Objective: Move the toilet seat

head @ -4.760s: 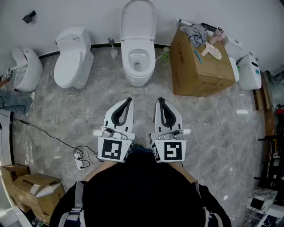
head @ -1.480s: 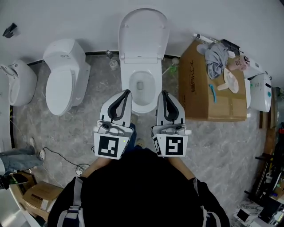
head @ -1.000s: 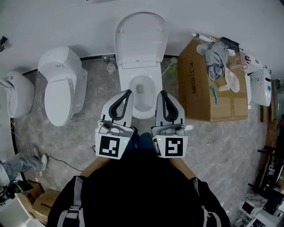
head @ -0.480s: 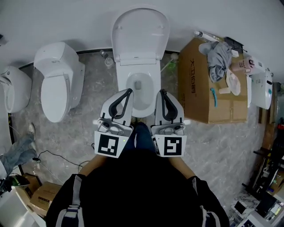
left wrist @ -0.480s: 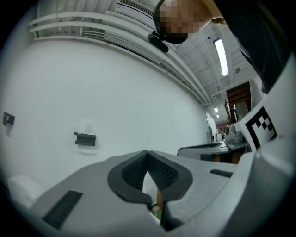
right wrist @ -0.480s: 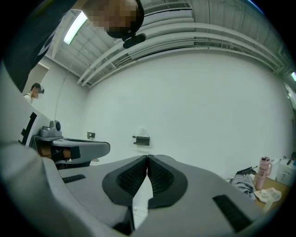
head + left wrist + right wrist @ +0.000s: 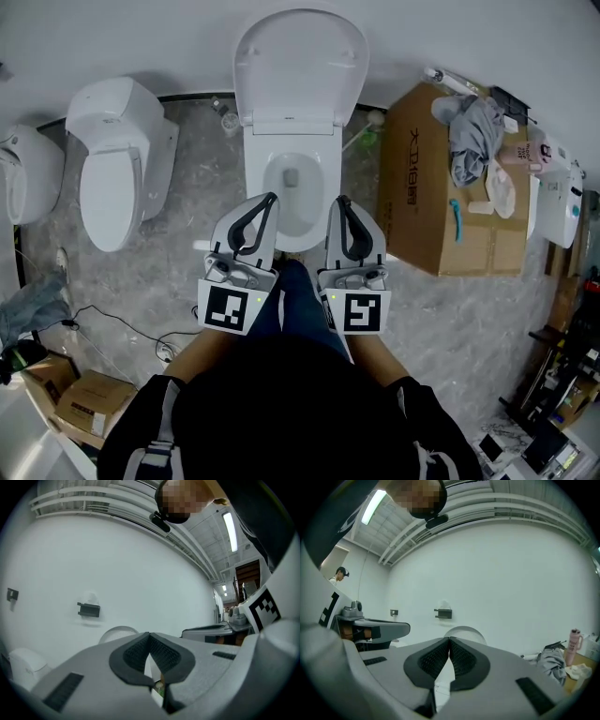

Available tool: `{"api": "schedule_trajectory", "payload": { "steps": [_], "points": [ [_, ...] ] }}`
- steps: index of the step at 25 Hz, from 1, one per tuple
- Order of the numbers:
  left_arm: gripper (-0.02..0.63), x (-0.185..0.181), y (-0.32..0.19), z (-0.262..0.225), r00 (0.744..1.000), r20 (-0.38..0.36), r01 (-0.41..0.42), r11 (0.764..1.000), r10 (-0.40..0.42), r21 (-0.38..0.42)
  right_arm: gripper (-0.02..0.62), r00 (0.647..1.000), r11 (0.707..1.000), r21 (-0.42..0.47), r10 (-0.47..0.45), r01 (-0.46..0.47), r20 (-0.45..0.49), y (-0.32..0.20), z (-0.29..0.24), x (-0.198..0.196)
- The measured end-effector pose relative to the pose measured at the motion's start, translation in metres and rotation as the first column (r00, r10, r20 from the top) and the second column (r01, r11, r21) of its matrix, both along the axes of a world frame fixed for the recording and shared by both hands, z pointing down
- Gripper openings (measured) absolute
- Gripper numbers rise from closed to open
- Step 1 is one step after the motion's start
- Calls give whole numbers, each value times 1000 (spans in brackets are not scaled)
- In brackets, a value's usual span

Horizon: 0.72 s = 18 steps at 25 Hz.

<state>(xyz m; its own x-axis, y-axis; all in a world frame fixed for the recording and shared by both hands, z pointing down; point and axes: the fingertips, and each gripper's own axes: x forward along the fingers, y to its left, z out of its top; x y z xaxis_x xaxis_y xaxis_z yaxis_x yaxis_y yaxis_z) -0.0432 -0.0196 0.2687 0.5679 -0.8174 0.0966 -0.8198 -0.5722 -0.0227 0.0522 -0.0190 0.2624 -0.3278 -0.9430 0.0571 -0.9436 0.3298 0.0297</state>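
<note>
A white toilet point(image 7: 291, 183) stands against the wall straight ahead, its seat and lid point(image 7: 298, 66) raised upright against the wall, the bowl open. My left gripper point(image 7: 268, 198) and right gripper point(image 7: 341, 200) are held side by side just in front of the bowl, both shut and holding nothing. In the left gripper view the shut left gripper point(image 7: 149, 634) points at the wall, with the raised lid point(image 7: 117, 632) peeking above the jaws. In the right gripper view the lid's top point(image 7: 464, 633) rises behind the shut right gripper point(image 7: 449, 639).
A second white toilet point(image 7: 112, 159) with its lid down stands to the left, and another fixture point(image 7: 23, 183) beyond it. A large cardboard box point(image 7: 450, 187) with cloth and bottles on top sits to the right. Cables point(image 7: 122, 328) and small boxes point(image 7: 66, 403) lie on the marble floor at left.
I have stepped closer to the toilet; it now sits larger and nearer beneath the grippers. Both grippers keep their side-by-side pose and stay shut.
</note>
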Motion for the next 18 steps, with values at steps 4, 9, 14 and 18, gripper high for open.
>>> {"api": "schedule_trajectory", "payload": {
  "steps": [4, 9, 14, 18],
  "points": [
    [5, -4, -7, 22, 1000, 15, 7, 1000, -7, -19, 21, 1000, 1000, -19, -3, 3, -2, -9, 21, 2],
    [5, -3, -16, 48, 1000, 20, -10, 1000, 10, -16, 21, 1000, 999, -38, -12, 12, -13, -19, 51, 1],
    [5, -4, -24, 79, 999, 26, -17, 999, 18, -50, 21, 1000, 997, -73, -15, 13, -17, -27, 85, 2],
    [5, -4, -33, 97, 999, 28, -16, 999, 17, -33, 21, 998, 993, -113, -38, 33, -50, -30, 116, 1]
  ]
}}
